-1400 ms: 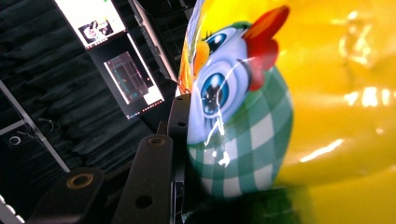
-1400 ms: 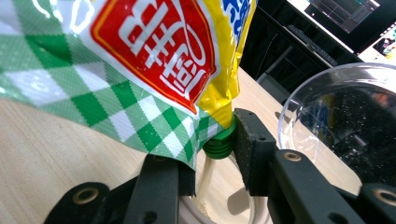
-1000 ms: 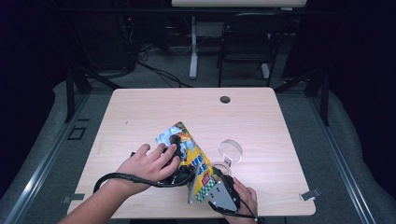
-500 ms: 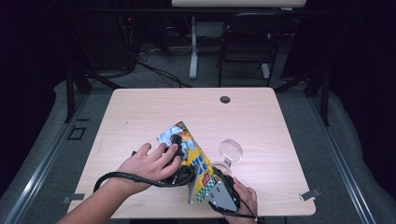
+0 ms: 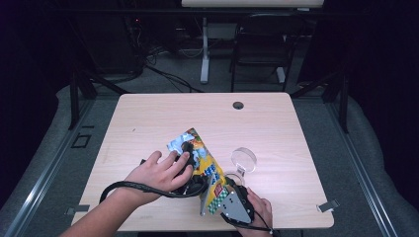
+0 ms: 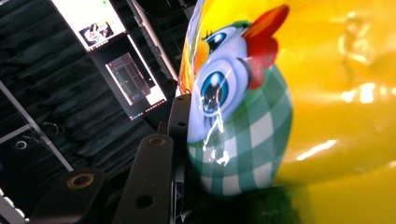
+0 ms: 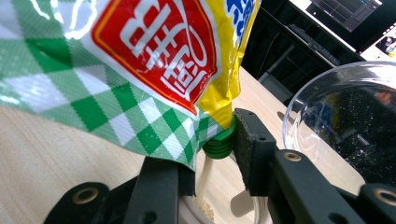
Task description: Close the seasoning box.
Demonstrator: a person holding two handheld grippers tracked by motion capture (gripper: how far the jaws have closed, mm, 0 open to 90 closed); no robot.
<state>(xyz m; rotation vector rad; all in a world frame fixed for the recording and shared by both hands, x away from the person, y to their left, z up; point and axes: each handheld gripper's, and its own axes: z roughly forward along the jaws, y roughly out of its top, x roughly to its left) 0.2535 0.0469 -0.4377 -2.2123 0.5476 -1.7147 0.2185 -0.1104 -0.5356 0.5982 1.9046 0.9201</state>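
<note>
Pour step: L gripper clamps glossy yellow spouted pouch near table's front edge, R gripper pinches green spout; next, tip towards clear glass bowl.

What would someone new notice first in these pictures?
The bright yellow pouch with a cartoon chick, held tilted over the near middle of the wooden table. The left claw grips its side, and the right claw clamps its green spout. A clear bowl sits just right of it.

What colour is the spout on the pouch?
Green; the spout on the pouch shows best in the right gripper view.
</note>
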